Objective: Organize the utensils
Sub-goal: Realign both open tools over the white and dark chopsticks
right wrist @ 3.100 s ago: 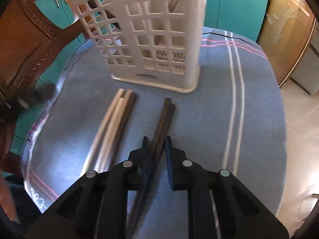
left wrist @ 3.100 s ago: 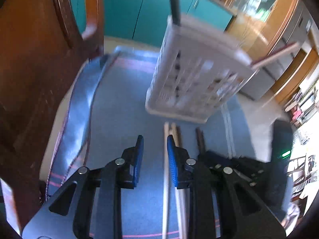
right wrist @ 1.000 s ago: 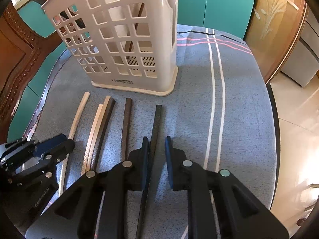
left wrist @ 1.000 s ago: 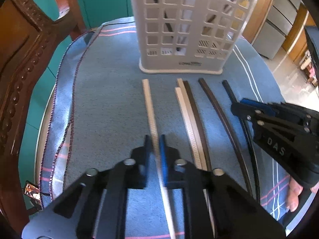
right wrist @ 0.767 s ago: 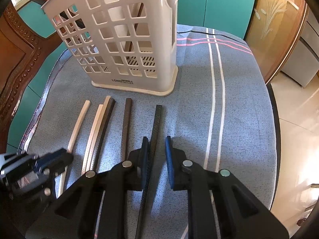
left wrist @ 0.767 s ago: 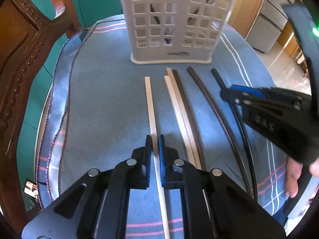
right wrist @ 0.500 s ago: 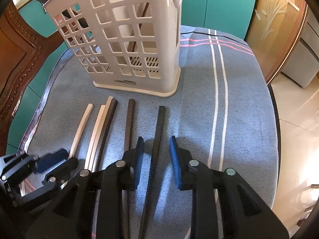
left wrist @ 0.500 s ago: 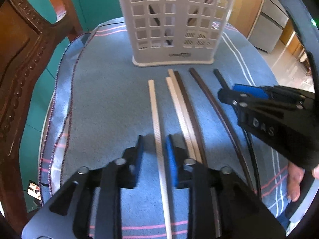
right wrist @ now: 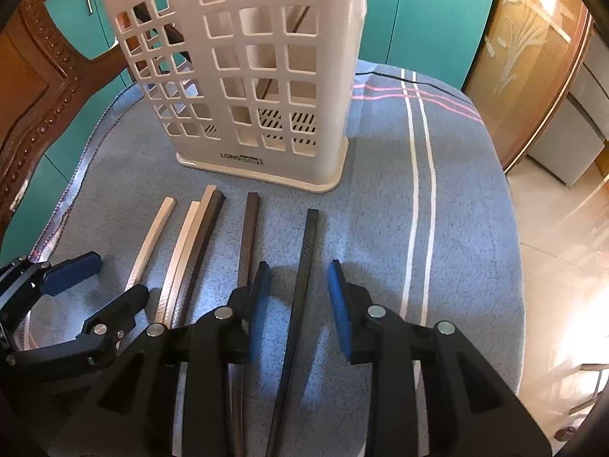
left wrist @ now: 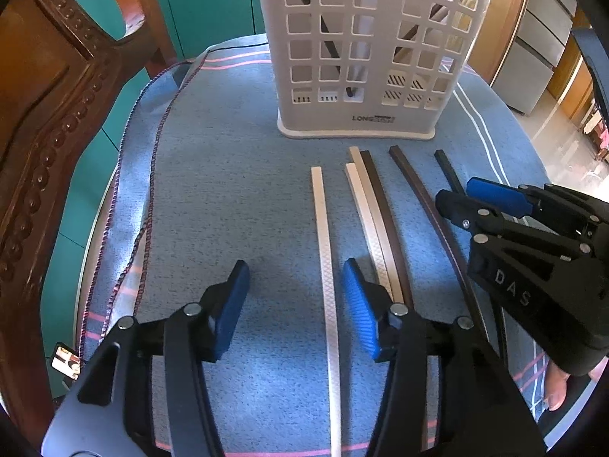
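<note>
Several chopsticks lie side by side on a blue cloth in front of a white lattice utensil basket point(left wrist: 365, 49), which also shows in the right wrist view point(right wrist: 259, 76). My left gripper point(left wrist: 295, 285) is open, its jaws either side of a single white chopstick point(left wrist: 323, 236). My right gripper point(right wrist: 298, 285) is open, its jaws either side of a black chopstick point(right wrist: 306, 251). Between them lie a white and brown pair point(left wrist: 375, 221) and a dark brown chopstick point(left wrist: 422, 198). The basket holds a few dark sticks.
A carved wooden chair back point(left wrist: 49, 87) stands at the left. The round table's cloth edge point(right wrist: 506, 228) drops off at the right towards the floor. Teal cabinets point(right wrist: 430, 11) stand behind.
Both grippers, shut on the white and the black chopstick a second ago, have opened. Both chopsticks now lie free on the cloth between the jaws.
</note>
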Action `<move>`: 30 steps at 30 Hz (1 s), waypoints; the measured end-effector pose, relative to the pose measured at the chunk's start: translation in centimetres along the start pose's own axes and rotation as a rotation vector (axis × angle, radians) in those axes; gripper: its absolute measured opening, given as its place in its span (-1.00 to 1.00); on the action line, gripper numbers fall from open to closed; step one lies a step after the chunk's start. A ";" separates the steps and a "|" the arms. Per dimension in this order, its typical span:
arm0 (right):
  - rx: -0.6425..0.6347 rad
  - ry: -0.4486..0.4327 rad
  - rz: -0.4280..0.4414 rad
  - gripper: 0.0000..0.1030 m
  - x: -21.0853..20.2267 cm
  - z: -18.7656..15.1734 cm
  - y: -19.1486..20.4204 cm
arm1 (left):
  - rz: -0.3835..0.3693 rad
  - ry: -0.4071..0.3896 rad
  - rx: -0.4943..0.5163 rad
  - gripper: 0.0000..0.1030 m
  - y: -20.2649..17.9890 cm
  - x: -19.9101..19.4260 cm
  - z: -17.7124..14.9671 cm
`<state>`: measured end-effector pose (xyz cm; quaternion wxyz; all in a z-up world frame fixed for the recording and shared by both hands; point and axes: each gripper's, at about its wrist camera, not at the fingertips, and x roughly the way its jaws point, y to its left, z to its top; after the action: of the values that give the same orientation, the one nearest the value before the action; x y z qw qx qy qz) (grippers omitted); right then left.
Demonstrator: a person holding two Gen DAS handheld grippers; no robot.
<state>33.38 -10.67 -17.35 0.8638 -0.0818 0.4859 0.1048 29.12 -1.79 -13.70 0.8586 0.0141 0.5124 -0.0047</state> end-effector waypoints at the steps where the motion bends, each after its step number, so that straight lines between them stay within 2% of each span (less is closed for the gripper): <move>1: 0.001 -0.001 -0.001 -0.38 -0.1 -0.1 0.1 | 0.001 0.000 -0.001 0.07 0.1 0.0 -0.1; 6: 0.007 -0.010 -0.003 -0.37 -0.6 -0.6 0.4 | 0.015 -0.004 -0.013 0.23 0.3 0.1 -0.1; 12: 0.009 -0.012 -0.002 -0.36 -0.7 -0.8 0.4 | 0.021 -0.007 -0.017 0.26 0.8 0.6 0.3; 17: 0.012 -0.010 -0.013 -0.17 -0.6 -0.8 -0.2 | 0.034 -0.008 -0.019 0.33 0.8 0.7 0.4; 22: 0.017 -0.010 -0.011 -0.17 -0.5 -0.8 -0.8 | 0.034 -0.009 -0.019 0.34 0.8 0.7 0.4; 25: 0.018 -0.014 -0.010 -0.16 -0.5 -0.8 -0.9 | 0.044 -0.013 -0.022 0.45 0.9 0.9 0.5; 30: 0.020 -0.027 -0.016 -0.16 -0.5 -0.7 -1.0 | 0.031 -0.018 -0.050 0.46 1.4 1.5 1.2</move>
<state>32.81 -11.86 -17.27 0.8719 -0.0756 0.4746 0.0938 30.92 -0.39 -14.47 0.8633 0.0006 0.5043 0.0213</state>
